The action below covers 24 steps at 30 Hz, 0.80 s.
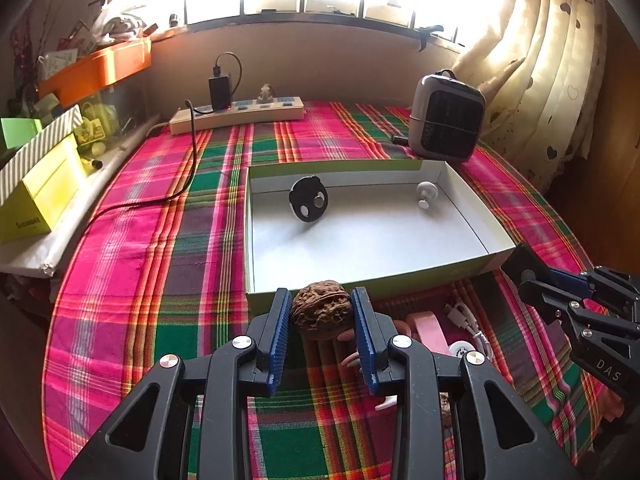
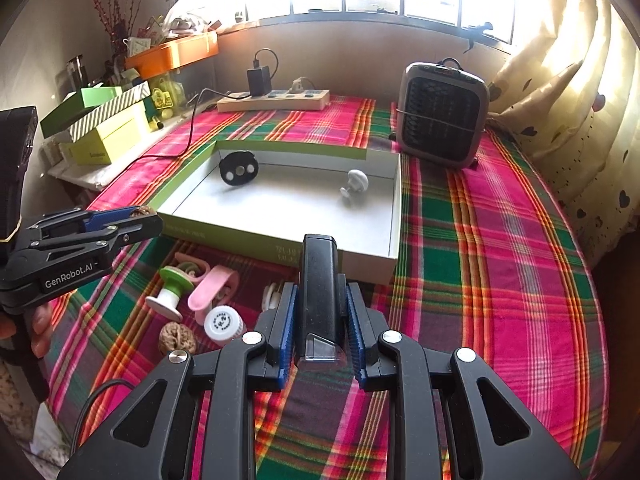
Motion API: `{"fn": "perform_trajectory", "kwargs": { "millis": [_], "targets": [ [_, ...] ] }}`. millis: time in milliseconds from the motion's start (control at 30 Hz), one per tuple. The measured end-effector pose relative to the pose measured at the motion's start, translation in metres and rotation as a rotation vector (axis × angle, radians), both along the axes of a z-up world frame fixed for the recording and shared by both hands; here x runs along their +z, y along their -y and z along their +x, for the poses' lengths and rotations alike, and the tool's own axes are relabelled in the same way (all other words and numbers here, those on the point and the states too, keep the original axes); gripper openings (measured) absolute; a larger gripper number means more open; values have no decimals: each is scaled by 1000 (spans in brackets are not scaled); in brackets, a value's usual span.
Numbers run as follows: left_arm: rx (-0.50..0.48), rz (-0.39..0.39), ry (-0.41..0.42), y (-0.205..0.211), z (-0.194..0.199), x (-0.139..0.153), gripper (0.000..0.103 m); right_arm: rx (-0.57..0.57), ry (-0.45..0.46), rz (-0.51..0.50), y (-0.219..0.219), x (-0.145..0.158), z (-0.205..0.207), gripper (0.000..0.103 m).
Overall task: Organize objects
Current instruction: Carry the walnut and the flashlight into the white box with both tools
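- The left gripper (image 1: 322, 312) clenched a wrinkled brown walnut (image 1: 322, 309) just before the near wall of the shallow white cardboard box (image 1: 460, 270).
- The right gripper (image 2: 320, 312) clasped an upright black rectangular plastic device (image 2: 319, 296) near that box's near-right corner.
- A black disc (image 2: 239, 168) and white knob (image 2: 355, 184) lay inside the box.

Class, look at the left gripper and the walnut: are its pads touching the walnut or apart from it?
Touching. The left wrist view shows the walnut clamped between both blue pads of the left gripper.
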State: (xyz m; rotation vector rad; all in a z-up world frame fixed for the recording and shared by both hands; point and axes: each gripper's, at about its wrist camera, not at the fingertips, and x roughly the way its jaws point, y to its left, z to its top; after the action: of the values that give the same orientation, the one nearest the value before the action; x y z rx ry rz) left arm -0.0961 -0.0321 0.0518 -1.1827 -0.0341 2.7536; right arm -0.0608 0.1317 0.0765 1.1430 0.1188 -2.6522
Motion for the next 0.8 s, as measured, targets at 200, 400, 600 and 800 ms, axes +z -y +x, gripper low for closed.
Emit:
{"fn": "perform_trajectory", "kwargs": {
  "millis": [200, 400, 600, 800],
  "targets": [
    [8, 8, 6, -1, -16, 2, 29, 12, -5, -7, 3, 9, -17, 25],
    [21, 6, 18, 2, -36, 0, 29, 28, -7, 3, 13, 15, -40, 25],
    [24, -2, 32, 2, -54, -5, 29, 35, 9, 6, 22, 11, -66, 25],
    [20, -7, 35, 1, -70, -9, 29, 38, 28, 7, 30, 6, -91, 25]
  ]
}}
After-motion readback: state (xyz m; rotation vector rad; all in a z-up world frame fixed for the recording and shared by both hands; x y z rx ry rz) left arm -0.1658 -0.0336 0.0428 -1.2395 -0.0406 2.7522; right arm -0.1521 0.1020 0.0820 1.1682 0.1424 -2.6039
